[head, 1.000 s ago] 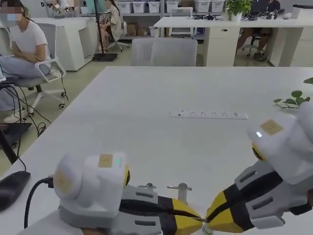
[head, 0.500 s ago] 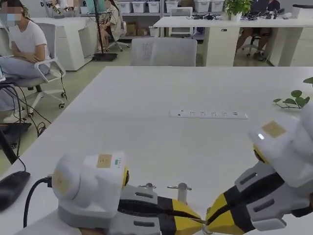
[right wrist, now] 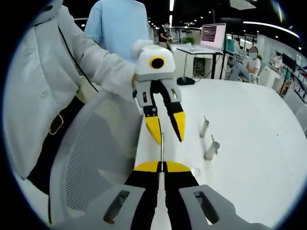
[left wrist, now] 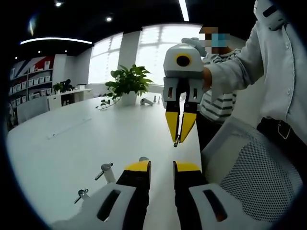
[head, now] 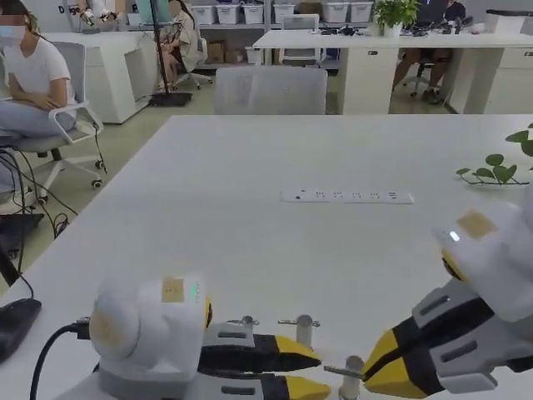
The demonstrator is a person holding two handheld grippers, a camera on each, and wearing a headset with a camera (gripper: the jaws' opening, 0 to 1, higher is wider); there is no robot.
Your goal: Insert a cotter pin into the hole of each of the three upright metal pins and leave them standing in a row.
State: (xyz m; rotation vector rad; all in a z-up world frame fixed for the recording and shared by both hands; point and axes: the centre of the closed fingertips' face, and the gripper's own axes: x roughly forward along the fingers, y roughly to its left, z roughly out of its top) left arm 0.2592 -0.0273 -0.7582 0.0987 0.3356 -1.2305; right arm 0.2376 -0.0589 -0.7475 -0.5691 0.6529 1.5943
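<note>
Setting: open office; white workbench (head: 250, 208) with a power strip (head: 346, 197) near its middle, plant leaves (head: 491, 167) at its right edge, an office chair (head: 271, 89) beyond its far edge, and a seated person (head: 33, 75) off its left side.
Change, left gripper (head: 323, 375): its jaws were closed against the other gripper's tip in both earlier frames. Now they stand parted, with a clear gap between the yellow tips.
Change, right gripper (head: 366, 377): as before, it is clamped on the held cotter pin (head: 341, 371), which now shows bare between the two grippers.
Change, view: the background has shifted slightly, which is camera movement; the things on the workbench keep their places.
Held cotter pin and jaws: it projects straight out of the right gripper's closed tips toward the left gripper. In the right gripper view its free end points into the gap of the opposite open jaws. In the left gripper view it hangs clear of that gripper's own tips.
Upright pins: the left metal pin (head: 246, 322), middle metal pin (head: 305, 331) and third metal pin (head: 352, 382) stand in a row near the near edge.
Fitted cotter pins: one crosses the head of the middle pin (head: 287, 321) and another the head of the left pin.
Third metal pin: it stands between the two grippers' tips, and the held cotter pin passes level with its top. Whether the two touch cannot be told.
</note>
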